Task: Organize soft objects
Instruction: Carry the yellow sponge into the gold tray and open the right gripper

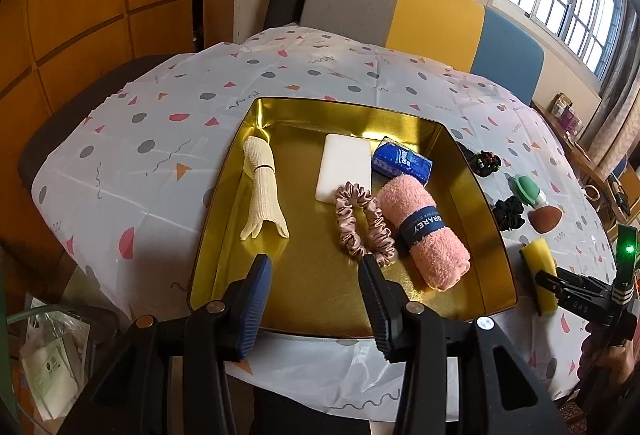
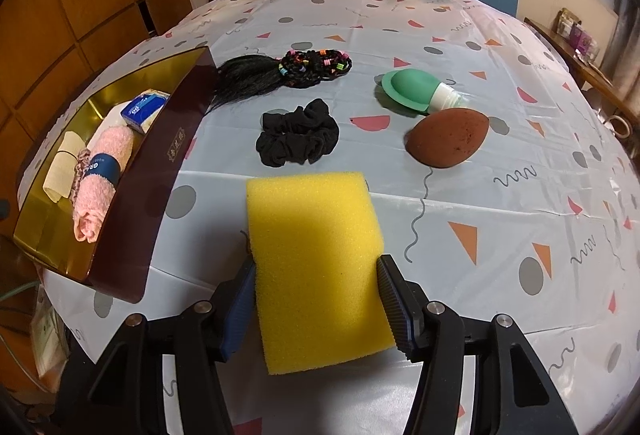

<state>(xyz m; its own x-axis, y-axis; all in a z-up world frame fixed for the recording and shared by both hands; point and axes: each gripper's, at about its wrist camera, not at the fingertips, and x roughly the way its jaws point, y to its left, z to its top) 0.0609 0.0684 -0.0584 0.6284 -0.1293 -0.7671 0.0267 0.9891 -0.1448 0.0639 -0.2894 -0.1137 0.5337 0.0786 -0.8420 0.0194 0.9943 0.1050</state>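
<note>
A gold tray (image 1: 224, 203) holds a cream knit sleeve (image 1: 262, 187), a white foam block (image 1: 344, 167), a blue tissue pack (image 1: 402, 161), a pink satin scrunchie (image 1: 362, 223) and a rolled pink towel (image 1: 424, 231). Over the tray's near edge my left gripper (image 1: 314, 267) is open with nothing between its fingers. To the right of the tray, my right gripper (image 2: 314, 275) is shut on a yellow sponge (image 2: 312, 243), its pads pressing both sides. That sponge (image 1: 540, 267) and the right gripper (image 1: 560, 285) also show at the right edge of the left wrist view.
On the patterned tablecloth (image 2: 480, 195) beyond the sponge lie a black scrunchie (image 2: 298, 137), a black hairpiece with coloured beads (image 2: 316, 65), a green squeeze bottle (image 2: 412, 91) and a brown egg-shaped sponge (image 2: 450, 137). The tray's dark outer wall (image 2: 172, 151) stands at the left. Chairs (image 1: 400, 7) line the far side.
</note>
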